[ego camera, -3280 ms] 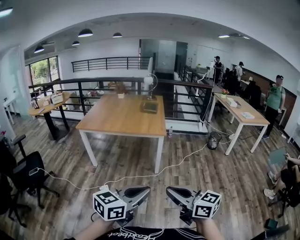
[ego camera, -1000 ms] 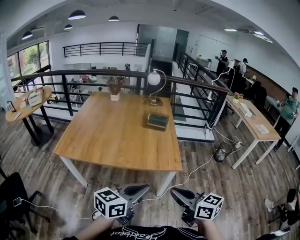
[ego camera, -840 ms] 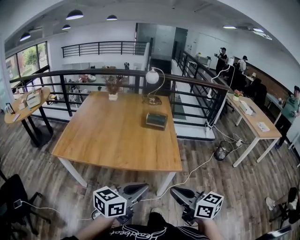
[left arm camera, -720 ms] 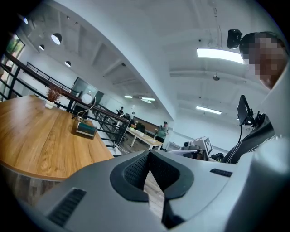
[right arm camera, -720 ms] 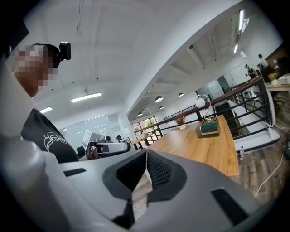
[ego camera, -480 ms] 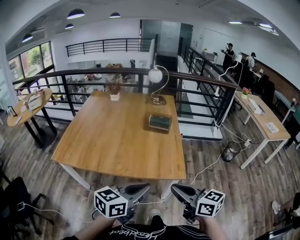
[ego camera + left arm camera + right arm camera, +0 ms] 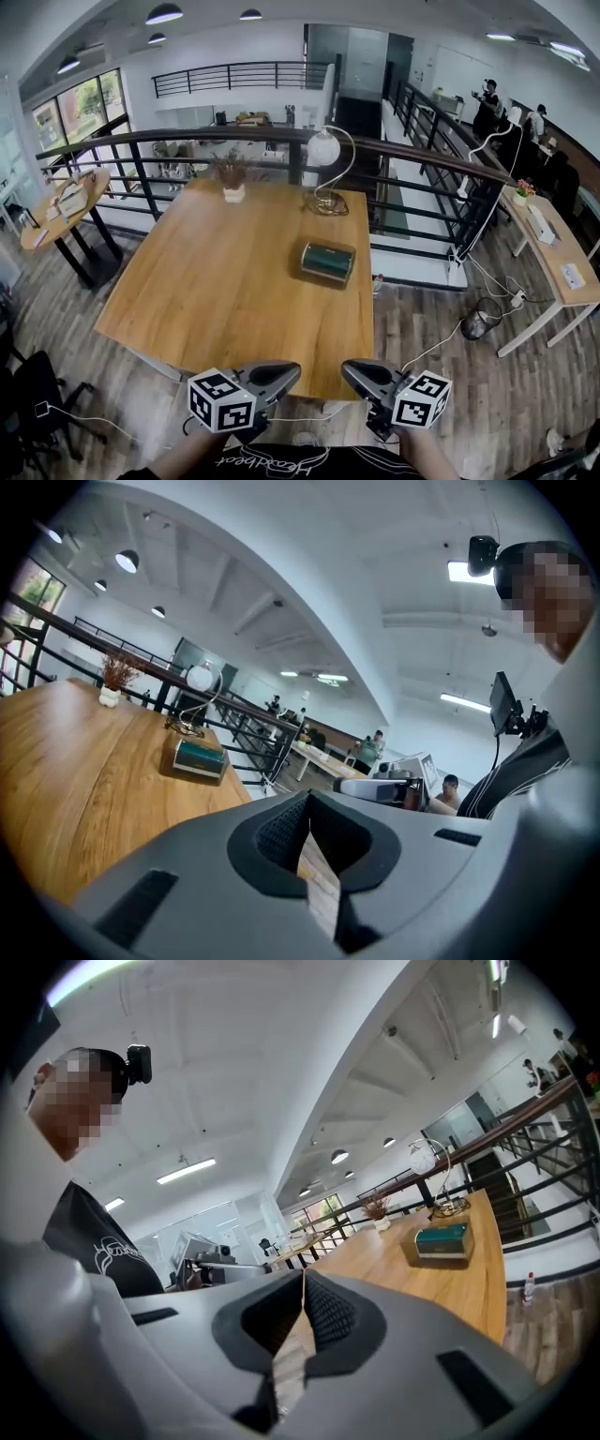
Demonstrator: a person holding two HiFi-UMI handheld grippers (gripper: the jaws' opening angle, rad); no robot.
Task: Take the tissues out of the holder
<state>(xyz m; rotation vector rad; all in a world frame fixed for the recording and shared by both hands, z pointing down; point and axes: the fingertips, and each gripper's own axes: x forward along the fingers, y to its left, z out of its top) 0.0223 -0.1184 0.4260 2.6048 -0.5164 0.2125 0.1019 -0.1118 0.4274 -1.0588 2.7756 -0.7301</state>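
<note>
Head view: left gripper (image 7: 279,374) and right gripper (image 7: 359,374) are held side by side at the bottom of the frame, tips level with the near edge of the wooden table (image 7: 202,281); each carries its marker cube on the outer side. Left gripper view: the jaws meet at their tips, closed, nothing between them. Right gripper view: the jaws are likewise pressed together and empty. Tissue holder (image 7: 328,261), a dark green box, lies on the far right part of the table, well apart from both grippers; tissues themselves cannot be made out at this range. A desk lamp (image 7: 326,153) with a round white shade stands just behind the holder near the far edge; a small potted plant (image 7: 233,180) sits left of the lamp, also at the far edge. A black railing (image 7: 141,155) runs behind the table; a round side table (image 7: 56,211) stands at left; a long pale desk (image 7: 553,253) stands at right; several people are visible far off at upper right.
</note>
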